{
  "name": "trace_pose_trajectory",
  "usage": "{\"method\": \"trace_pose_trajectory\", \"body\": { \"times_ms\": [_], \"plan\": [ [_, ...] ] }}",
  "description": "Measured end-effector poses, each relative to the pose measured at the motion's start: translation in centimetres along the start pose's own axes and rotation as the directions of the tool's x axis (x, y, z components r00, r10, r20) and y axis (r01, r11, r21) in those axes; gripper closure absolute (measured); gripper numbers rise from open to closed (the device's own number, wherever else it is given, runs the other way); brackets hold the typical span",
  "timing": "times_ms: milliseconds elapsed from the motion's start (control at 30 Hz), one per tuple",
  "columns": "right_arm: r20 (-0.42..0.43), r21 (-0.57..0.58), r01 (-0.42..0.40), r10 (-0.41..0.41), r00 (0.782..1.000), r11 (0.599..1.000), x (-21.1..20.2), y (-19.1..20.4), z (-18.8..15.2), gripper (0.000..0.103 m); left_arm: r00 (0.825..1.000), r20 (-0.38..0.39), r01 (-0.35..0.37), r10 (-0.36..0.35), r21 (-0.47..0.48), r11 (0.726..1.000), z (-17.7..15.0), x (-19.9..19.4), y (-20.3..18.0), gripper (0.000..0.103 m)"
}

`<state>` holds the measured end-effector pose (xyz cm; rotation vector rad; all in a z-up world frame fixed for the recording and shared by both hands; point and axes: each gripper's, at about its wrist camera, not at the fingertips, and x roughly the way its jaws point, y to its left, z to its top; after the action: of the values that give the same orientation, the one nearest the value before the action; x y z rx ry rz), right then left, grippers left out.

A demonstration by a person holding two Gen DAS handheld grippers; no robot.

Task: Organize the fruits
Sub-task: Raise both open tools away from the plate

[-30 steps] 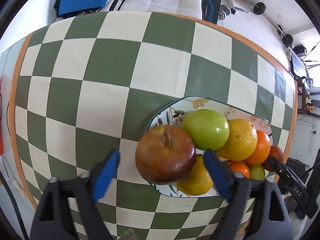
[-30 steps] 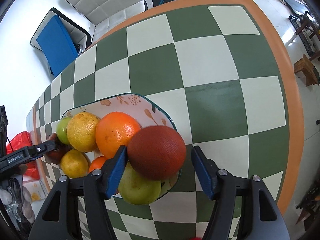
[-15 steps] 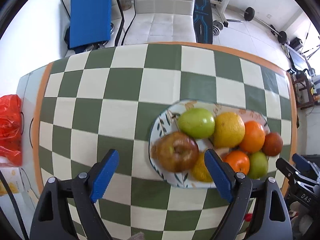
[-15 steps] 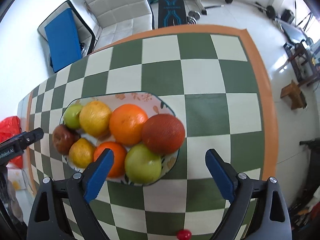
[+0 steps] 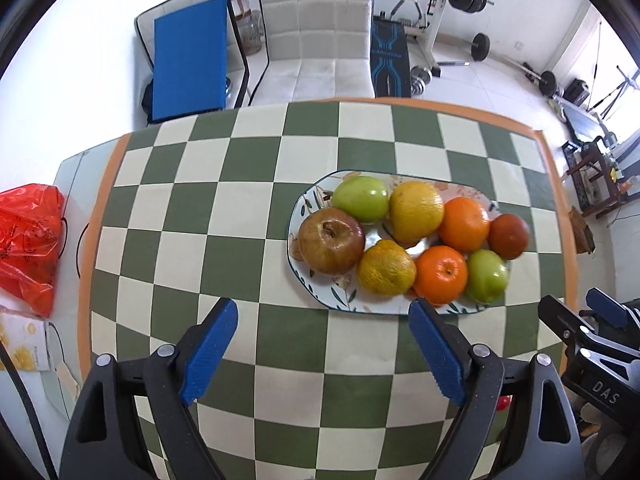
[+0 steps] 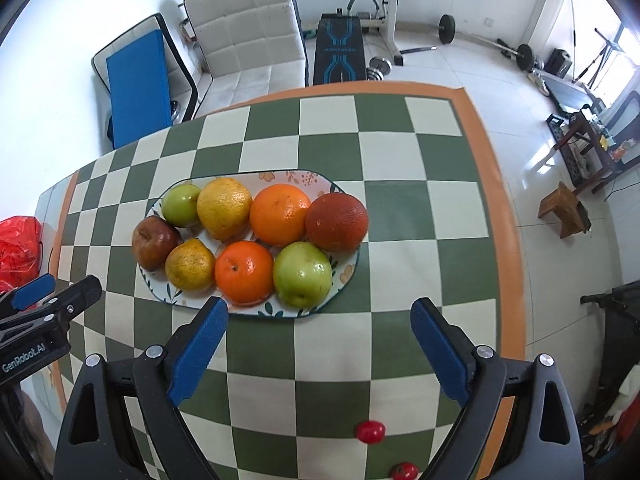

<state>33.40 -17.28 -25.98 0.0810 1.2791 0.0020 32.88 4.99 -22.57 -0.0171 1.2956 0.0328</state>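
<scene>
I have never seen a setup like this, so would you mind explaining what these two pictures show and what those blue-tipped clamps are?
A person holds one two-finger gripper in each hand; each carries a fisheye camera looking along its fingers. One picture comes from the left gripper, the other from the right gripper. Both are open and hold nothing. Each also shows at the edge of the other's picture. Below them, on a green-and-cream checked tablecloth, an oval patterned plate carries eight fruits in two rows, including a reddish apple at one end and a dark red orange at the other. Two small red fruits lie loose on the cloth near the right gripper.
</scene>
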Motion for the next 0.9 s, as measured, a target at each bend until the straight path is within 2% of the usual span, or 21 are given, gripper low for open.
{"method": "trace_pose_trajectory", "body": {
  "times_ms": [300, 567, 900],
  "plan": [
    [0.111, -0.013, 0.007, -0.006, 0.994, 1.000, -7.3, 0.3, -2.6, 0.008, 0.994, 0.101, 0.028, -0.029, 0.013, 1.000, -2.5, -6.1, 0.1, 0.016],
    [0.186, -0.015, -0.026, 0.028, 0.982, 1.000, -13.6, 1.1, -5.4, 0.008, 0.982, 0.184, 0.046, -0.047, 0.014, 0.999, -5.1, -11.6, 0.3, 0.016],
    [0.288, -0.035, -0.005, 0.015, 0.958, 0.999, -20.7, 1.7, -8.7, 0.008, 0.967, 0.246, 0.066, -0.073, 0.038, 0.997, -7.7, -16.9, 0.3, 0.016]
  ]
}}
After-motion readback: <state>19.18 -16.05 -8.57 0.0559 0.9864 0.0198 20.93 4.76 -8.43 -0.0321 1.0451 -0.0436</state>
